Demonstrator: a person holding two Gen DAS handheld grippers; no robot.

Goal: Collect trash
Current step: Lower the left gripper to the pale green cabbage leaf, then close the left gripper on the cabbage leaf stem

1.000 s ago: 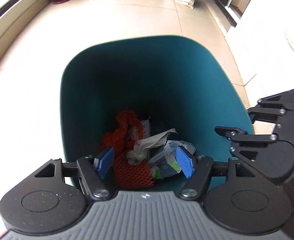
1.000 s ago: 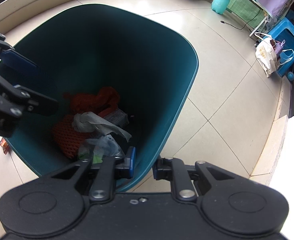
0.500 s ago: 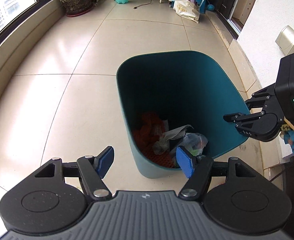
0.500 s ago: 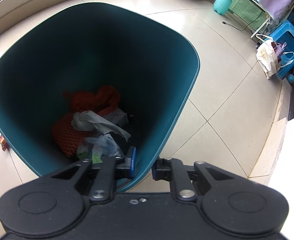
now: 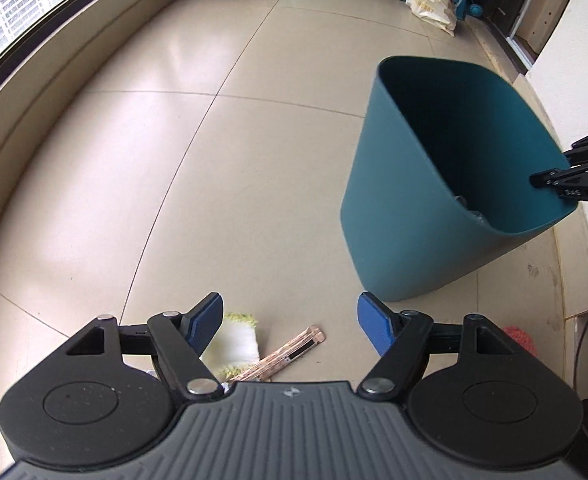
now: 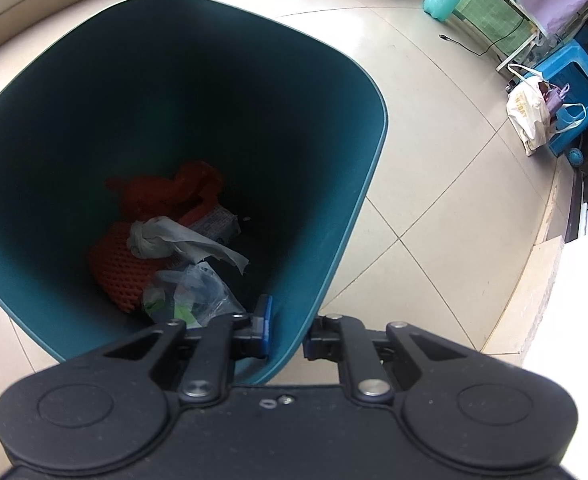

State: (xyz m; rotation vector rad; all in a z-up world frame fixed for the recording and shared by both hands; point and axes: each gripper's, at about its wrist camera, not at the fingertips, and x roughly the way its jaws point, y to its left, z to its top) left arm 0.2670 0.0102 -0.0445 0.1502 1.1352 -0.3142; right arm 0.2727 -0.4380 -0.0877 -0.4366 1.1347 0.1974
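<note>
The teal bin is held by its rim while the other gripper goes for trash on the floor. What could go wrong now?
The right gripper pinches only the thin rim of the teal bin, which looks tilted; it might slip or tip and spill. The open left gripper has the white-yellow scrap and flat wrapper close together, so it may catch only one.

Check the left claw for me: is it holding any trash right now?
No, the left claw is open and empty above the wrappers on the floor.

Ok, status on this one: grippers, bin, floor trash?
Left gripper open, empty, over floor trash: white foam sleeve, flat wrapper. Right gripper clamped on teal bin rim. Nothing blocking.
</note>
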